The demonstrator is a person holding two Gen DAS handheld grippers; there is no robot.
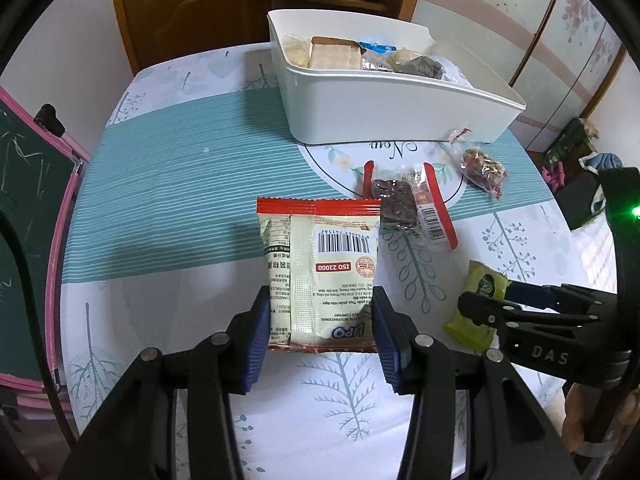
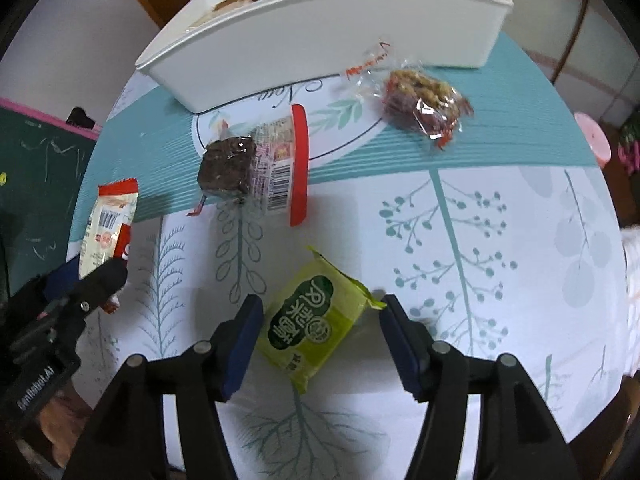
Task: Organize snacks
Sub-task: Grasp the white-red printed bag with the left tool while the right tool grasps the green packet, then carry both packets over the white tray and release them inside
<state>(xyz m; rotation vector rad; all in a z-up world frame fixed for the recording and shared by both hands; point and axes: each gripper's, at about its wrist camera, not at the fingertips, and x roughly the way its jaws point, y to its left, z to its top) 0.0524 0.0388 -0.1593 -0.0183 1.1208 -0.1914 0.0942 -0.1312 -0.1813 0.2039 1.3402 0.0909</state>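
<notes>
Tablecloth (image 1: 168, 200): left tongs (image 1: 320, 328) clamp red-top packet (image 1: 320, 264) lengthwise w/ barcode up; right tongs (image 2: 320, 340) spread round diagonal green packet (image 2: 316, 320).

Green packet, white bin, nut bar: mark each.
green packet (image 2: 316, 320), right wrist view, middle of its printed face
white bin (image 1: 384, 108), left wrist view, near side wall
nut bar (image 2: 422, 100), right wrist view, middle of its clear wrapper
</notes>
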